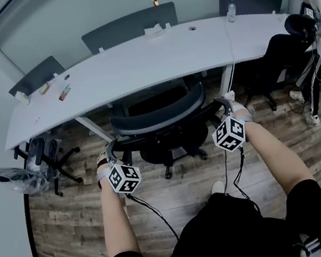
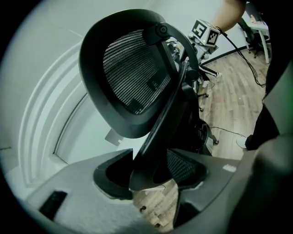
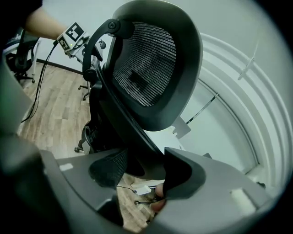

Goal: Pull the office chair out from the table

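One office chair, black and mesh-backed, stood on a castered base. Its seat was tucked under the near edge of the long white surface, and its backrest stood just clear of that edge, turned toward the person.

Two tools were on it, one at each side of the backrest. The left tool was pinching the left rim of the back frame. The right tool was pinching the right rim. Both had their jaws set wide around the thick frame.

Two slanted legs of the surface flanked the chair. Tool cables trailed over the wood-plank floor toward the person.

Risks, as judged:
- The smooth curved rim could slide out of either pinch if the pull outran the casters.
- Unequal pulls would swivel the chair and knock its base against a leg.
- The casters might snag the trailing cables.
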Demonstrator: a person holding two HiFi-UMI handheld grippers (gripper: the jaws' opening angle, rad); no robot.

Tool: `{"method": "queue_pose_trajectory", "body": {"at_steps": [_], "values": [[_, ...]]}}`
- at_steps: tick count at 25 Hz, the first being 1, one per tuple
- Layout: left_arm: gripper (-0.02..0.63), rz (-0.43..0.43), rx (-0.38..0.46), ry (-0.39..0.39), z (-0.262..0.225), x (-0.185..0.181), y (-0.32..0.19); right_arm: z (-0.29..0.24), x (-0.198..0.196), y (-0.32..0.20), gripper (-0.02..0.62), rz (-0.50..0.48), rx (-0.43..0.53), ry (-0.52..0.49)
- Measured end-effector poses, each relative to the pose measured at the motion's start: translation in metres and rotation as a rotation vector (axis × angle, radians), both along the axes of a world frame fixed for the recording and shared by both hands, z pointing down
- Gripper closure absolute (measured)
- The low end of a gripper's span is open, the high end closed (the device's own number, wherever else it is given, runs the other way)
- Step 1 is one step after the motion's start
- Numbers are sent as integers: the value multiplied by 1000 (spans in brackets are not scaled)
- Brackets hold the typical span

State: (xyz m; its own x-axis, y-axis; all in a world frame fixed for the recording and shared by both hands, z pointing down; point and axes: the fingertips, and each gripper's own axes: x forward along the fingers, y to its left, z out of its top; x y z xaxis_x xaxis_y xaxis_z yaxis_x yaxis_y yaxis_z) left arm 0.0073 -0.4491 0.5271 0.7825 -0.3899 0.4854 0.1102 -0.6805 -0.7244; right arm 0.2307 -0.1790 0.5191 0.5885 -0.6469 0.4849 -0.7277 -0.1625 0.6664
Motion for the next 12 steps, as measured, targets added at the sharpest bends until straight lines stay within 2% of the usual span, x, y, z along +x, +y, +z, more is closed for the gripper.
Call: {"method": "queue_pose_trajectory", "body": {"at_steps": [12], "values": [[377,5,-4,-12,2,-33,18,0,-48,29,347,6,41,-28]]}}
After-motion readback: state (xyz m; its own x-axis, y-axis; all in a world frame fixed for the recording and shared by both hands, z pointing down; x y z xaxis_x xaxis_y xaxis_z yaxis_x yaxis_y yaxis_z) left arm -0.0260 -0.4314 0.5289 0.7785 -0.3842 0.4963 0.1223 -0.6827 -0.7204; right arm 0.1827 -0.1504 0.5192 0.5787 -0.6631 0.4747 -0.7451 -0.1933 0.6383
